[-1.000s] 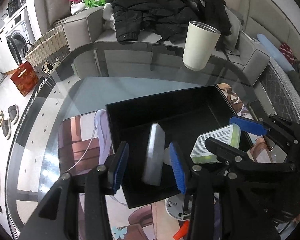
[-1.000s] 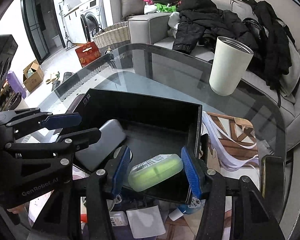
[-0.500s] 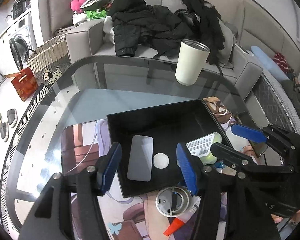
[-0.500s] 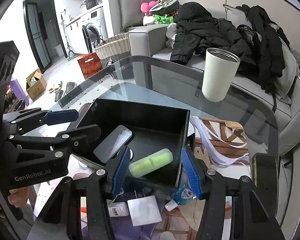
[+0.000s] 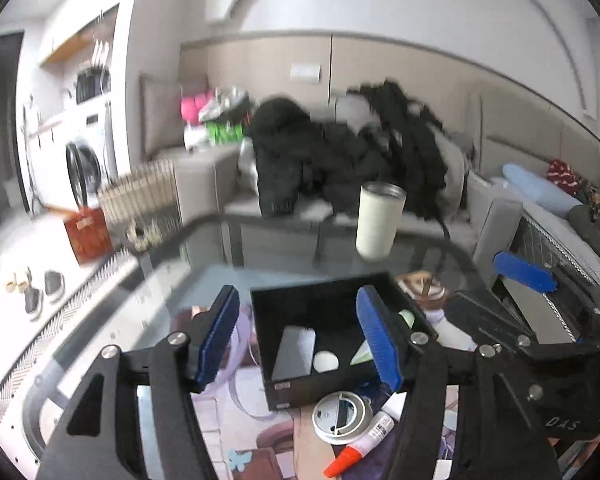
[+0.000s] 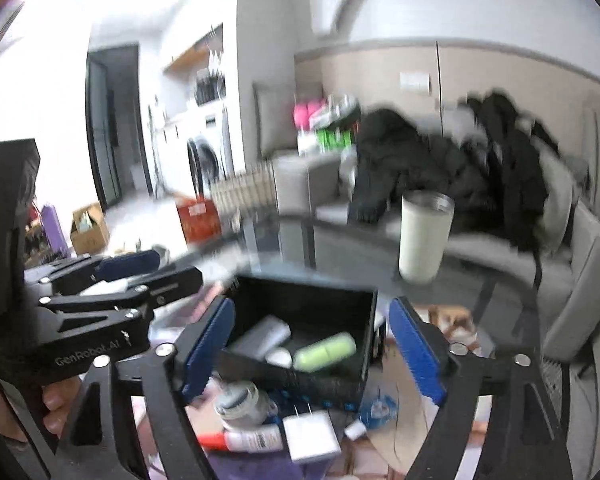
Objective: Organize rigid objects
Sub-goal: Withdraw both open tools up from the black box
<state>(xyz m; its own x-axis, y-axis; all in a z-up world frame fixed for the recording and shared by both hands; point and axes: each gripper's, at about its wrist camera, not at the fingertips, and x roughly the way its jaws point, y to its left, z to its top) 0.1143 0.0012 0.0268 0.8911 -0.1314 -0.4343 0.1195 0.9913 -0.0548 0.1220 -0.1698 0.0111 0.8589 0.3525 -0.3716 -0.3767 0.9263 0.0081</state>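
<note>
above a glass table [image 5: 112, 320], both grippers are seen spread and empty, their jaws having just been opening with nothing between them. the left gripper [image 5: 300, 340] and the right gripper [image 6: 312, 348] hover short of the black box [image 5: 284, 388], which sits on a printed mat.

inside the box, a grey phone [image 5: 294, 352] is laid flat at the left, a small white disc [image 5: 326, 360] beside it, and a green case [image 6: 326, 350] toward the right.

still outside the box, just in front of it, are a round white device [image 5: 342, 416], a glue tube with an orange cap [image 5: 360, 440] and a white charger plug [image 6: 310, 436], all crowded together.

trouble is judged likeliest here: with these items touching, a neighbour could be nudged off the mat or pinched along with the target. the tube may roll out of a loose grip. the white tumbler [image 5: 378, 220], standing well apart at the far edge, is unlikely to be struck. both views are blurred, so fine contact cannot be told.
</note>
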